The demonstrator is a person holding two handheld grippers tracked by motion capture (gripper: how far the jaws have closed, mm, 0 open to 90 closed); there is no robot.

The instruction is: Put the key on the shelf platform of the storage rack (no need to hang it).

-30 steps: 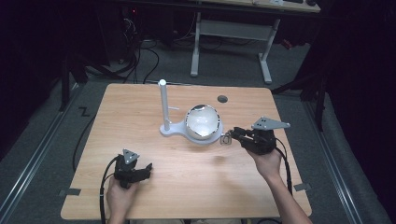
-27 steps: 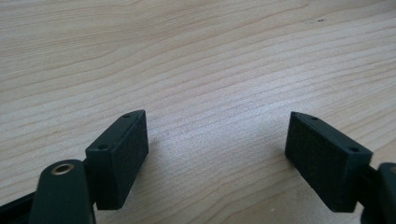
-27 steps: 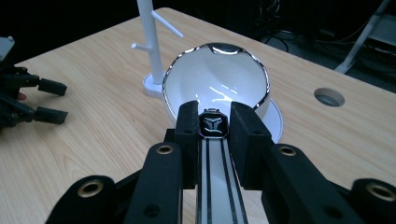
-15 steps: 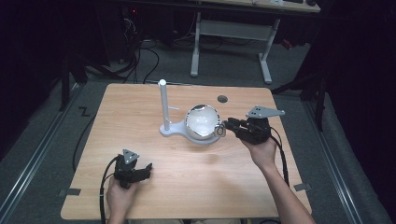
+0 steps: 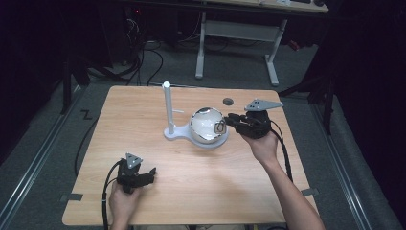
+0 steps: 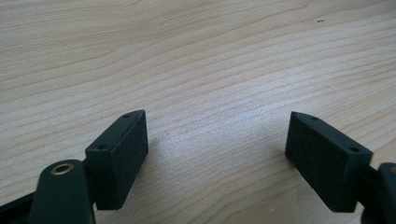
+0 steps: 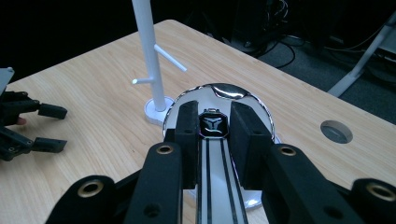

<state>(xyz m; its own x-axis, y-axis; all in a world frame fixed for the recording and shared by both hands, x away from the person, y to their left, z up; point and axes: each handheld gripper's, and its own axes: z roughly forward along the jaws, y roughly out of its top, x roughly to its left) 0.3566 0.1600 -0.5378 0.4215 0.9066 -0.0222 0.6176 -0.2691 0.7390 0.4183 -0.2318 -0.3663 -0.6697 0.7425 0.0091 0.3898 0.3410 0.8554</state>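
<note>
Two tongs sit over a wooden worktop (image 5: 201, 191), one in each hand. The right tongs (image 5: 229, 123) are at the right side of a shiny silver bowl (image 5: 206, 125) that rests on a white stand (image 5: 174, 129) near the middle of the worktop. In the right gripper view, the right tongs (image 7: 211, 122) are pressed close on a watch (image 7: 212, 125) with a small dark face, and its strap with two dark stripes runs back between the jaws. The watch sits just above the bowl (image 7: 224, 93). A tall white post (image 7: 149, 56) stands on the stand, on the far side of the bowl from the right tongs. It has two short pegs sticking out. A round grey hole (image 5: 228, 101) is in the worktop behind the bowl. The left tongs (image 5: 152, 173) are well apart from the bowl, near the front edge of the worktop, in the left hand (image 5: 123, 201). In the left gripper view the left tongs (image 6: 215, 149) are spread wide with nothing between them, low over the bare wood. The right hand (image 5: 262, 146) holds its tongs beside the bowl.
</note>
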